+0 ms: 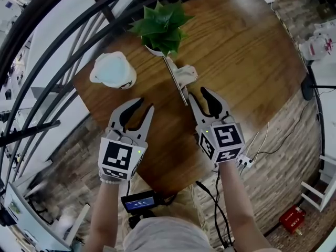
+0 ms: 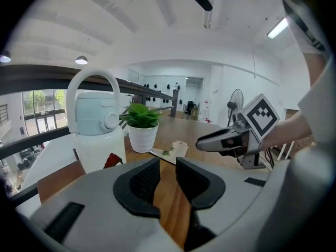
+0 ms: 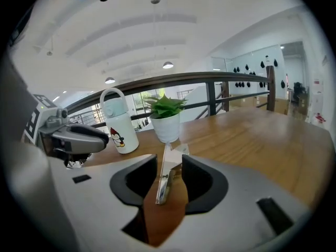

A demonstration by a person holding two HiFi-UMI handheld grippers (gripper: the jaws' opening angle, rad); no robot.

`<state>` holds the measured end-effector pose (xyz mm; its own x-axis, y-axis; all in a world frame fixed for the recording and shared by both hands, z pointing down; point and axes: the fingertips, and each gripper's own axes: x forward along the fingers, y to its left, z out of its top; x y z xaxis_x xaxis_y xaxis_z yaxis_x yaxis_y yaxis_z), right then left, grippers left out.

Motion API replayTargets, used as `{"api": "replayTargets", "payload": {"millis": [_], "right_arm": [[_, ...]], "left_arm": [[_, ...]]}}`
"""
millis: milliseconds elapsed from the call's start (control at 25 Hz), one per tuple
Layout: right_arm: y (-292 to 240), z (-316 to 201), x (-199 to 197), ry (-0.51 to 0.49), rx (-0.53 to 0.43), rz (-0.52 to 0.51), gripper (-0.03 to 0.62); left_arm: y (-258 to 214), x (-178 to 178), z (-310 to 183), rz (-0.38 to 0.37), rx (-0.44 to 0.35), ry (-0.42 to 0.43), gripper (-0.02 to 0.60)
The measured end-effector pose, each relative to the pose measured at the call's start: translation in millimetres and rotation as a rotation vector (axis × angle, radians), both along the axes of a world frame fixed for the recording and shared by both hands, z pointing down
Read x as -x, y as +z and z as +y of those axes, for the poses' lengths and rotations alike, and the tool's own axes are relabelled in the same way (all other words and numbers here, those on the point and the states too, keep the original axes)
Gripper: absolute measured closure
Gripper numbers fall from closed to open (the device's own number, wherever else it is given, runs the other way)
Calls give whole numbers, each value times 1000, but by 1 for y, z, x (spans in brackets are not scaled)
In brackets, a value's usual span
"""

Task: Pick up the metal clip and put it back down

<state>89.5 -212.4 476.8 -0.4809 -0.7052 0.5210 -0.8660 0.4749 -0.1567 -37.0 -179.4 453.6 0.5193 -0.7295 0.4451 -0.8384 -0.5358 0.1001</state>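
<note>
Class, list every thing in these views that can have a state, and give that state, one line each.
metal clip: lying on the table, not gripped, in line with the gap of the right gripper
right gripper: jaws open, not closed on the clip
left gripper: jaws apart, nothing between them
bottle: upright, lid on
potted plant: upright

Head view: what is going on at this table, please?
A person holds a tool in each hand over the wooden table. The right tool is open; the metal clip on the table shows between its jaws, not gripped. The left tool is open and empty beside it. A potted plant and a white flask stand behind.
</note>
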Motion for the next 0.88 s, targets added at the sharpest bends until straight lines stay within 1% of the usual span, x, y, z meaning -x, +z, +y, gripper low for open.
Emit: {"api": "replayTargets", "payload": {"millis": [160, 320, 360, 880], "right_arm": [[12, -12, 3, 0, 19, -10, 445], [22, -24, 2, 30, 47, -32, 445], [25, -26, 2, 33, 52, -31, 426], [42, -48, 9, 4, 103, -73, 424]], "left_arm": [[7, -1, -5, -1, 8, -4, 483], [13, -2, -9, 5, 17, -16, 483], [14, -2, -10, 6, 19, -18, 483], [23, -4, -20, 17, 35, -35, 483]]}}
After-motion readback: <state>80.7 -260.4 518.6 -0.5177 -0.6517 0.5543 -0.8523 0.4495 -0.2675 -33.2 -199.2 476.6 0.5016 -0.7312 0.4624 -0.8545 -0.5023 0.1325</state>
